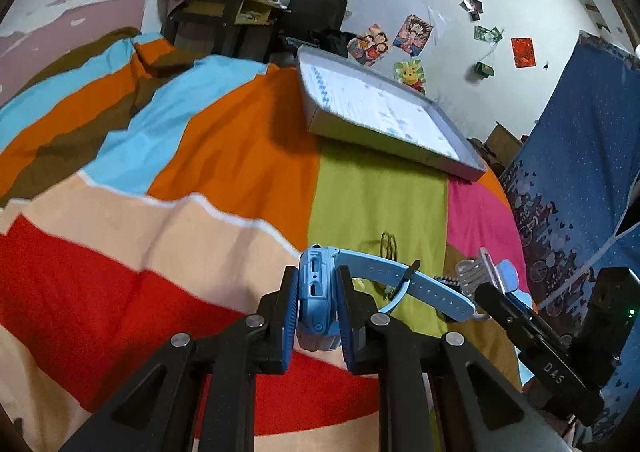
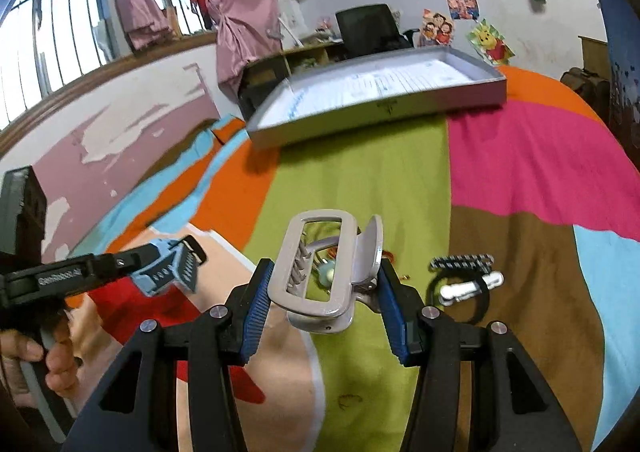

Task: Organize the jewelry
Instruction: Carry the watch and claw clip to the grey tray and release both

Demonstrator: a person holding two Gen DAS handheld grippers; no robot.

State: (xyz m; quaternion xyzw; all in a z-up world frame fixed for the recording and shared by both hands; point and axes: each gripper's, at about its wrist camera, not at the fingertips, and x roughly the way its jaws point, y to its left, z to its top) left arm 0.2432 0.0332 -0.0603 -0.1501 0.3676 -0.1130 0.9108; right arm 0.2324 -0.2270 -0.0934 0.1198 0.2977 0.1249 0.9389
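My left gripper is shut on a light blue smartwatch, held above the striped bedspread; its strap sticks out to the right. My right gripper is shut on a silver claw hair clip, also held above the bed. Each gripper shows in the other's view, the left gripper at the left and the right gripper at the right. A shallow grey tray with a white lining lies further back on the bed; it also shows in the left wrist view.
A black band with a silver piece and a small bead item lie on the bedspread below the clip. A gold ring-shaped item lies on the green stripe. A desk and black chair stand behind the bed.
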